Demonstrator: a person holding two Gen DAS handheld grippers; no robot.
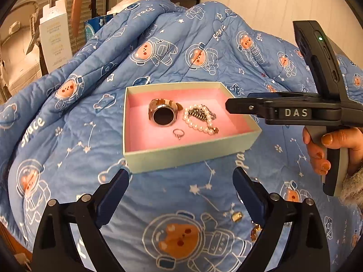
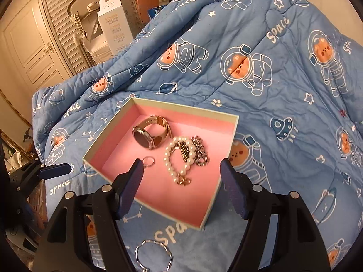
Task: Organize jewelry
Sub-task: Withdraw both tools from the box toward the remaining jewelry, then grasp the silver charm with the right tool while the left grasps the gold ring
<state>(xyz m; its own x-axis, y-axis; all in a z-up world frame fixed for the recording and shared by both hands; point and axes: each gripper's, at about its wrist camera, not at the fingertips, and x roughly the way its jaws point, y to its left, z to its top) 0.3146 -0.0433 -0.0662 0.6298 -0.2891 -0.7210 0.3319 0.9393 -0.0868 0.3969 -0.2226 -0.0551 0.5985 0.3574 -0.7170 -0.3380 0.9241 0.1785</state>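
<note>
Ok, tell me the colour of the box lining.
Pink, inside the box; clearest in the right wrist view.

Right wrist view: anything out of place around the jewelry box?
Yes. A silver bangle lies on the quilt outside the box, near its front edge, while the watch, pearl bracelet and ring sit inside.

Blue quilt (image 2: 283,86) printed w/ white-outlined astronaut bears, orange faces, white stars & "Space" lettering. Box (image 1: 181,156): pale green outside, pink lining. Inside: watch (image 1: 162,114) w/ black face, silver rim, gold-brown strap; white pearl bracelet (image 2: 179,158) w/ gold clasp; dark & silver chain (image 2: 200,151); silver ring (image 1: 178,133). Silver wavy bangle (image 2: 154,257) on quilt. Grippers black w/ dark blue pads (image 1: 115,195); white "DAS" on right gripper (image 1: 229,105).
</note>
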